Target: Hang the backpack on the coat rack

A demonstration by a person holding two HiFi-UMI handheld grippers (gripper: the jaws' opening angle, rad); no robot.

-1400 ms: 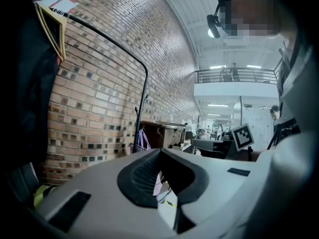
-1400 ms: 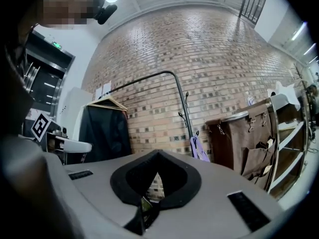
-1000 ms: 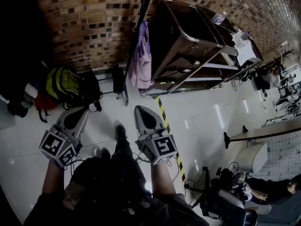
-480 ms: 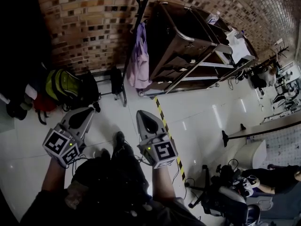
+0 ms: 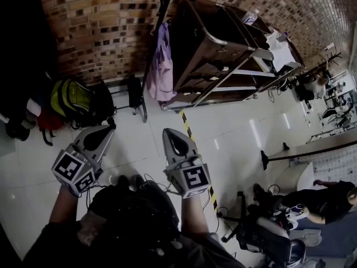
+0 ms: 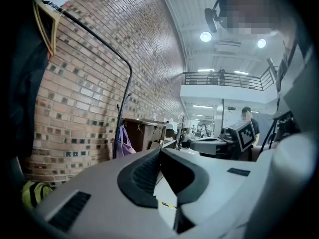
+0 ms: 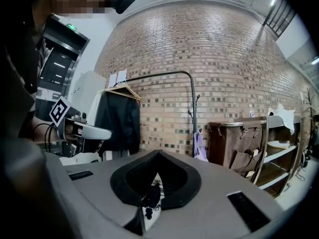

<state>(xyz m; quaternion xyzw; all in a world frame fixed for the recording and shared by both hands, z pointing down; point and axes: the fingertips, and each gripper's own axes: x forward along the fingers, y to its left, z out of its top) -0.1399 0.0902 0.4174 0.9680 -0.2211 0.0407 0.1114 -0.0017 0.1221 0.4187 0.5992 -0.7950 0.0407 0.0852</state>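
The backpack [image 5: 75,99], yellow-green and black, lies on the white floor against the brick wall at the left; a corner of the backpack [image 6: 31,193] shows in the left gripper view. The coat rack [image 5: 160,13], a thin black pole, stands right of it with a purple garment [image 5: 162,66] hanging on it. The coat rack [image 7: 194,113] also stands ahead in the right gripper view. My left gripper [image 5: 109,128] is shut and empty, just short of the backpack. My right gripper [image 5: 169,132] is shut and empty, pointing at the rack's foot.
A brown canvas cart [image 5: 212,43] in a metal frame stands right of the rack. Yellow-black tape [image 5: 192,138] runs across the floor. A dark coat [image 7: 117,116] hangs on a clothes rail at the left. A table [image 5: 312,149], cabled equipment [image 5: 262,228] and a seated person [image 5: 334,191] are at the right.
Both grippers have drifted a little toward the wall and stay shut. The shoe seen between them earlier has gone out of sight.
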